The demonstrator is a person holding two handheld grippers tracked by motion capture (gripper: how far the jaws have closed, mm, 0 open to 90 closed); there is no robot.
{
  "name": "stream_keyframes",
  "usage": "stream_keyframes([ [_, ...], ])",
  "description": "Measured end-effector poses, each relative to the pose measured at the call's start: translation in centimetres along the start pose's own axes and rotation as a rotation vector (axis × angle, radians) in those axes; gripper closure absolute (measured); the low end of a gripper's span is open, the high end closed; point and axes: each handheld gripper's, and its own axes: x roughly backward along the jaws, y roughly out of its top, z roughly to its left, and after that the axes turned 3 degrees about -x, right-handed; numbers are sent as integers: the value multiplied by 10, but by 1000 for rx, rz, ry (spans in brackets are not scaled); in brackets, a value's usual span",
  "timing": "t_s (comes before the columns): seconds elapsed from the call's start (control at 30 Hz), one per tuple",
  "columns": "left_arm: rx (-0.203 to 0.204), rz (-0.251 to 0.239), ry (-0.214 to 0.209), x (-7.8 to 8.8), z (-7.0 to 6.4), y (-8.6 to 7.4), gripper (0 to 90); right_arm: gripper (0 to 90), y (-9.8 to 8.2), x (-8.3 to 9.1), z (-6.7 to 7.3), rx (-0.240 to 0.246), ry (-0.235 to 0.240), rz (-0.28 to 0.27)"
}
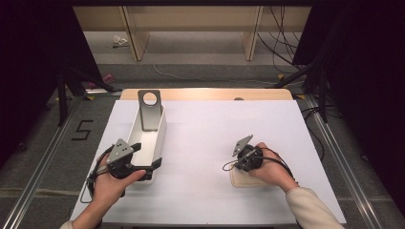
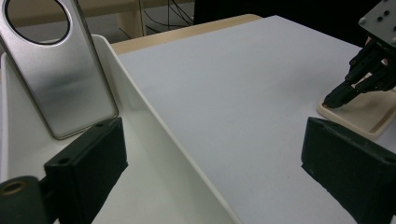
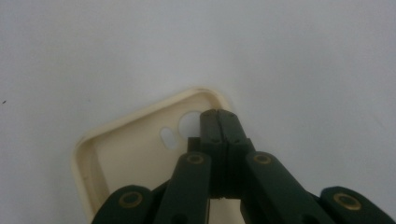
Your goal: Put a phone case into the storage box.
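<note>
Closed claw (image 3: 218, 113) over cream phone case (image 3: 135, 149)

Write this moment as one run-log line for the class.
left gripper: open, astride white bin wall | right gripper: shut, tips inside cream phone case | silver stand: leaning in bin

left gripper (image 1: 145, 160): jaws wide apart, held level | right gripper (image 3: 218, 115): jaws pressed together, tips angled down
</note>
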Motion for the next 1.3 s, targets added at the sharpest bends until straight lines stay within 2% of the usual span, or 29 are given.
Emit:
stream_keyframes([
  [0.2, 0, 1, -2, 0, 0, 0, 64, 900, 1, -2, -7, -26, -21, -11],
  [0.23, 0, 2, -3, 0, 0, 0, 64, 900, 2, -2, -9, -48, -27, -15],
  [0.43, 0, 1, -3, 0, 0, 0, 64, 900, 3, -4, -19, -102, -47, -29],
  [0.5, 3, 1, -1, 0, 0, 0, 65, 900, 4, -6, -26, -143, -69, -33],
  [0.53, 3, 1, -1, 0, 0, -1, 65, 900, 4, -6, -26, -143, -69, -33],
  [0.6, 3, 1, -1, 0, 0, -1, 65, 900, 5, -7, -31, -173, -85, -39],
  [0.63, 3, 1, -1, 0, 0, -1, 66, 900, 5, -8, -35, -203, -102, -44],
  [0.67, 3, 1, -2, 0, 0, -1, 66, 900, 5, -8, -35, -203, -102, -44],
  [0.7, 3, 0, -2, 0, 0, -1, 65, 900, 5, -8, -40, -232, -115, -49],
  [0.77, 2, 1, -3, 0, 1, -1, 65, 900, 4, -8, -42, -248, -125, -51],
  [0.83, 2, 2, -4, 0, 0, -1, 65, 900, 2, -8, -48, -307, -155, -56],
  [0.87, 2, 2, -4, 0, 0, -1, 65, 900, 1, -8, -50, -327, -161, -61],
  [0.9, 3, 2, -3, 0, 0, -1, 65, 900, 1, -8, -50, -327, -161, -61],
  [0.97, 1, 3, -5, -1, 0, -1, 65, 900, -2, -7, -54, -365, -177, -64],
  [1.0, 2, 3, -4, -1, 0, -1, 66, 900, -4, -6, -59, -401, -191, -76],
  [1.07, 2, 3, -5, -1, 0, -1, 66, 900, -6, -5, -61, -413, -196, -82],
  [1.1, 1, 2, -4, -1, 0, -1, 66, 900, -9, -4, -64, -444, -200, -91],
  [1.17, 2, 3, -4, -1, 0, -1, 66, 900, -10, -3, -66, -451, -207, -95],
  [1.2, 1, 4, -4, -1, 0, -1, 66, 900, -14, -2, -69, -472, -214, -97],
  [1.3, 1, 4, -4, -1, 0, -1, 66, 900, -17, -1, -72, -494, -227, -95],
])
